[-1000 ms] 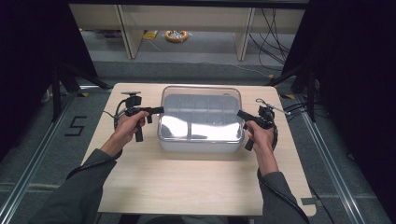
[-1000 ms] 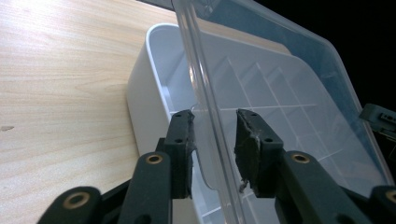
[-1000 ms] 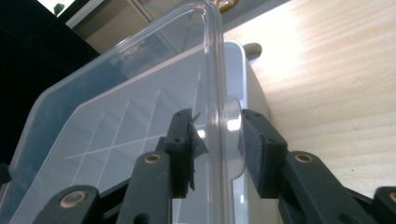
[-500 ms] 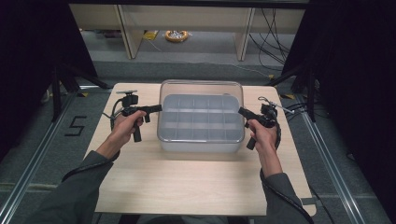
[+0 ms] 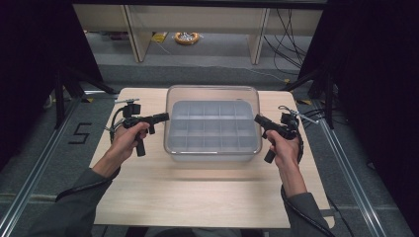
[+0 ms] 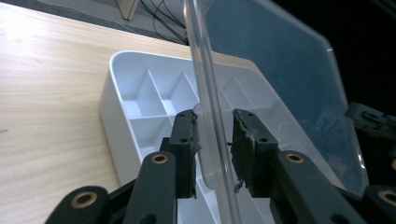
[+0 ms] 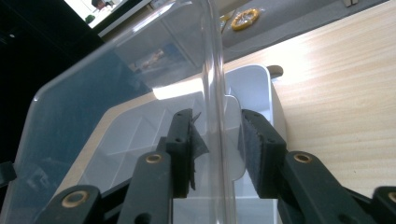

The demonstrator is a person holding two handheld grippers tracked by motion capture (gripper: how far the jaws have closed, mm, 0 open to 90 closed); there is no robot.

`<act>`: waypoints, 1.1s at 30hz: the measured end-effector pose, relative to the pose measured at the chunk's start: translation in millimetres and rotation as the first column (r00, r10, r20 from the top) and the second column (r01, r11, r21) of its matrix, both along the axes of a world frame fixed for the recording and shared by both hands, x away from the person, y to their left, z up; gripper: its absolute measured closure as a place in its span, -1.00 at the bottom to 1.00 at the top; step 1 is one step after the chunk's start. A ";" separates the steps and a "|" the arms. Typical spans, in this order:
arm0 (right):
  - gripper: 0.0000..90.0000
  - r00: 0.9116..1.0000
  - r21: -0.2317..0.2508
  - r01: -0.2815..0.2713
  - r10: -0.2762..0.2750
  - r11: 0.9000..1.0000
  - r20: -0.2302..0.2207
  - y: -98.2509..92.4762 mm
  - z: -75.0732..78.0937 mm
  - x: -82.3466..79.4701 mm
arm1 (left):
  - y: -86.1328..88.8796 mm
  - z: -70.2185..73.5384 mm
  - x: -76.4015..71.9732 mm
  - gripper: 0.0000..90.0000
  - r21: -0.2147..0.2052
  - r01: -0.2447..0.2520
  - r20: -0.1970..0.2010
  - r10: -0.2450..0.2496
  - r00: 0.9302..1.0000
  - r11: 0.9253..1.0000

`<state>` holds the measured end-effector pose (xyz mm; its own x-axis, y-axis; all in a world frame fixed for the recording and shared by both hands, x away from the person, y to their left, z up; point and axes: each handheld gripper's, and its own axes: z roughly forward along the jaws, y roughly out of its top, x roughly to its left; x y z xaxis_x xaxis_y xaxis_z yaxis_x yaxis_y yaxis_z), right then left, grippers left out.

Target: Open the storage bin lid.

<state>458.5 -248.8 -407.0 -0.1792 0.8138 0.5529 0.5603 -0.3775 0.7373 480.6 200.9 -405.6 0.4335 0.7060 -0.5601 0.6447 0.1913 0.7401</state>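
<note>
A clear plastic lid (image 5: 212, 93) hangs level above a white tray (image 5: 212, 129) of several empty compartments on the wooden table (image 5: 197, 197). My left gripper (image 5: 167, 117) grips the lid's left rim and my right gripper (image 5: 257, 119) grips its right rim. In the left gripper view the jaws of the left gripper (image 6: 213, 135) straddle the lid (image 6: 280, 70), with the tray (image 6: 140, 88) below. In the right gripper view the right gripper (image 7: 216, 135) clamps the edge of the lid (image 7: 93, 93) over the tray (image 7: 254, 86).
Bare tabletop lies in front of the tray and on both sides. Beyond the far edge are a grey floor, shelf legs (image 5: 133, 32), cables (image 5: 291, 29) and a yellow coil (image 5: 187, 37). Dark stands flank the table.
The lid has risen off the tray with both grippers; its bright glare is gone and the compartments show through it.
</note>
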 end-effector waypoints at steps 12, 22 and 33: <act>0.49 1.000 -0.001 -0.021 0.021 1.000 0.015 -3.2 -0.6 -21.4 | 2.1 -1.8 -19.1 0.55 0.023 0.024 0.023 -0.024 0.999 0.999; 0.49 0.999 0.030 -0.037 0.038 0.999 -0.001 -4.7 -5.2 -43.1 | 3.5 -6.7 -39.7 0.55 0.015 0.048 0.032 -0.048 0.998 0.999; 0.48 0.998 0.019 -0.056 0.056 0.998 -0.003 -6.0 -20.8 -70.2 | 3.6 -20.0 -64.4 0.55 0.024 0.043 0.032 -0.044 0.999 0.999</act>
